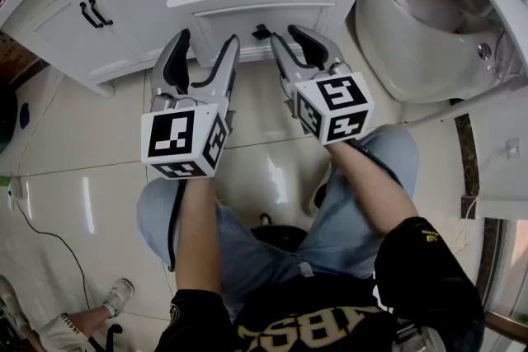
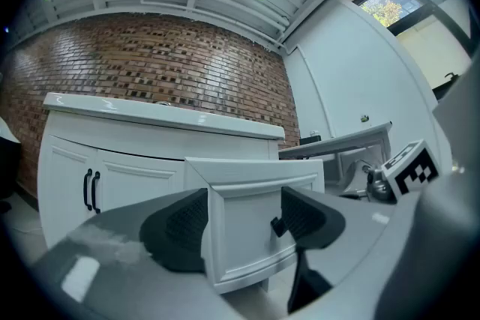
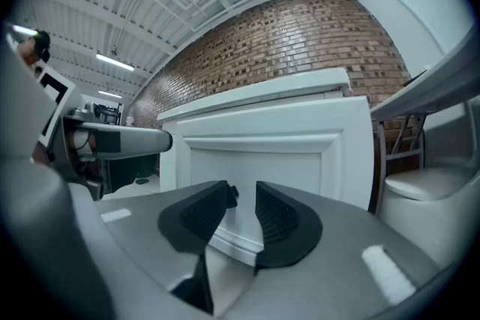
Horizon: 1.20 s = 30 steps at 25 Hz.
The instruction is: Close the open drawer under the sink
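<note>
The white drawer [image 1: 264, 8] under the sink counter stands pulled out from the vanity, with a small black handle [image 1: 261, 32] on its front. My left gripper [image 1: 208, 39] is open wide just before the drawer front's left half, and the panel [image 2: 247, 236] shows between its jaws. My right gripper [image 1: 287, 34] is level in front of the drawer's right half, its jaws a narrow gap apart with nothing between them. In the right gripper view the handle [image 3: 233, 195] peeks out beside the left pad [image 3: 199, 217]. No contact with the drawer [image 3: 262, 146] is visible.
Two white cabinet doors with black handles [image 1: 95, 12] lie left of the drawer. A white toilet [image 1: 412, 29] stands close on the right. My knees in jeans [image 1: 346, 202] are below on the glossy tile floor [image 1: 82, 169]. Another person's shoe [image 1: 118, 293] and a cable are at bottom left.
</note>
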Available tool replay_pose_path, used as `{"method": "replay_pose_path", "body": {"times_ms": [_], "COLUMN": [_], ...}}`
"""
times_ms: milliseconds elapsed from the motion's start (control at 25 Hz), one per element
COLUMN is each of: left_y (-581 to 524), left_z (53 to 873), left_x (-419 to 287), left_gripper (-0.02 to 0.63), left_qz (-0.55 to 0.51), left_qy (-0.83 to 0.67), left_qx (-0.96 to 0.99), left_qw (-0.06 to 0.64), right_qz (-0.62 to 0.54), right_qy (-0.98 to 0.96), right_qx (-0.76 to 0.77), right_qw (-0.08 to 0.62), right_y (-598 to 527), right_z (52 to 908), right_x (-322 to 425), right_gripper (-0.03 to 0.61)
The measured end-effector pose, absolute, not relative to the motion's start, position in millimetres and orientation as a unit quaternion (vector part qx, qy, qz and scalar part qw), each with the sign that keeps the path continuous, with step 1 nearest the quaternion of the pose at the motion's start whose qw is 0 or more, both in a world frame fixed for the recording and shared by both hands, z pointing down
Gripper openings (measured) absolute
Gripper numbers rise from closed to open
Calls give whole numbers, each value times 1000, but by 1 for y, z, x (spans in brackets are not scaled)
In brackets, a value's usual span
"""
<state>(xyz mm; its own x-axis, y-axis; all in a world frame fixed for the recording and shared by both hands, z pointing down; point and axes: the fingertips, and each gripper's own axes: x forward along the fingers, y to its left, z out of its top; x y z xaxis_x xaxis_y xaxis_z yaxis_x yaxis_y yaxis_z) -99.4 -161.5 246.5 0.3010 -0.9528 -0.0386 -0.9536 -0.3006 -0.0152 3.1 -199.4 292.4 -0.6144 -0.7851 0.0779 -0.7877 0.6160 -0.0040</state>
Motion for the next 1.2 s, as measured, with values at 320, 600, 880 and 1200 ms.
{"method": "replay_pose_path", "body": {"times_ms": [320, 600, 880, 1200], "left_y": [-171, -175, -187, -209], "left_z": [259, 254, 267, 276], "left_x": [-104, -112, -109, -112], "left_gripper": [307, 307, 307, 307], "left_qz": [-1, 16, 6, -18], "left_qy": [589, 581, 568, 569], "left_qx": [-808, -814, -822, -822], "left_qw": [1, -15, -36, -29], "right_qz": [45, 38, 58, 37], "right_qy": [-906, -904, -911, -912], "right_qx": [419, 425, 406, 406], "right_qw": [35, 21, 46, 47], "right_y": [-212, -237, -266, -312], "right_z": [305, 304, 303, 300], "right_x": [-22, -27, -30, -40], "right_gripper": [95, 95, 95, 92]}}
